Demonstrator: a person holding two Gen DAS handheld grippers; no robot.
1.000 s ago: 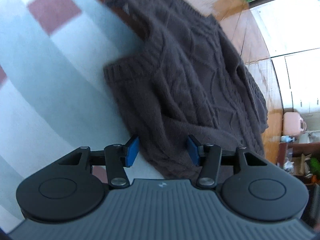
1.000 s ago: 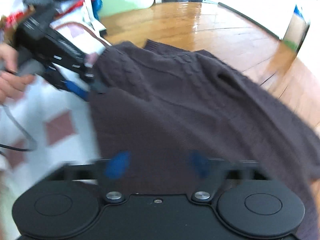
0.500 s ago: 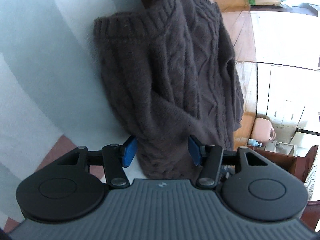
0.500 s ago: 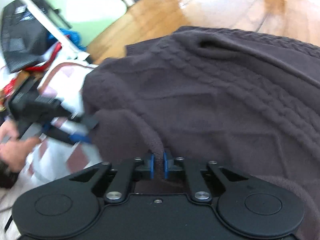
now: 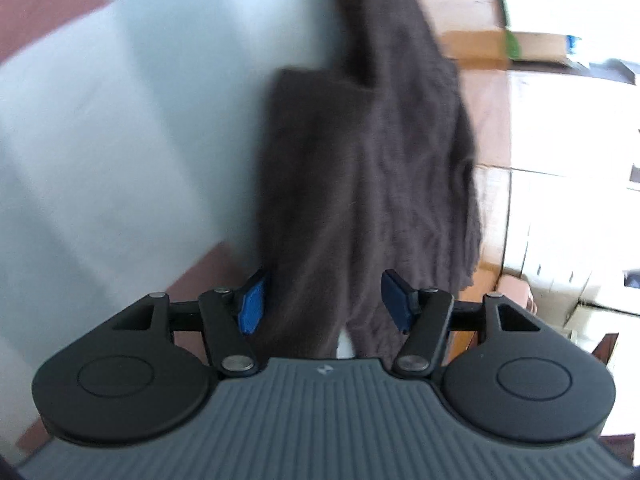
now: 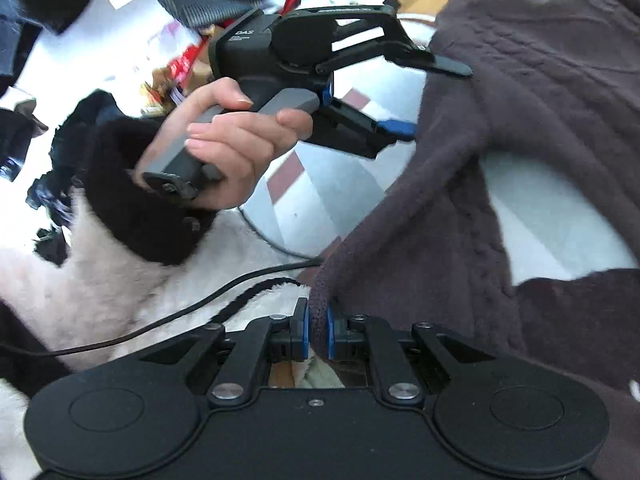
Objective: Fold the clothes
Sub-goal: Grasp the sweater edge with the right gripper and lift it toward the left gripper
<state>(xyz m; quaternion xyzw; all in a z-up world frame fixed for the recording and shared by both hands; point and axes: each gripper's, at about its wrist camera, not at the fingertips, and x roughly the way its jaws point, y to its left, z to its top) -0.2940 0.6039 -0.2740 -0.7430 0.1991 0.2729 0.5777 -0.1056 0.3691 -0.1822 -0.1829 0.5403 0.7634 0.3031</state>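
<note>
Left wrist view: heavily blurred. Dark brown knit sweater [image 5: 372,168] runs up the middle over a pale blue cloth with reddish squares [image 5: 120,128]; its far end and knit pattern cannot be made out. Left gripper [image 5: 322,306]: jaws apart and opening, sweater between the blue pads [image 5: 252,308], no visible press on it. Right of the sweater: wooden floor [image 5: 492,120], then white cabinets [image 5: 572,208].

Right wrist view: right gripper [image 6: 316,334], jaws pressed together, pinching a sweater [image 6: 500,120] edge. The garment spreads up and right, cut off by the frame, with a patch of cloth bare in its middle. A hand [image 6: 228,144] holds the left gripper [image 6: 424,98] at the sweater's left edge. A black cable [image 6: 180,312] crosses white fleece [image 6: 120,280] at lower left. Mixed clutter [image 6: 192,4] crowds the upper left.
</note>
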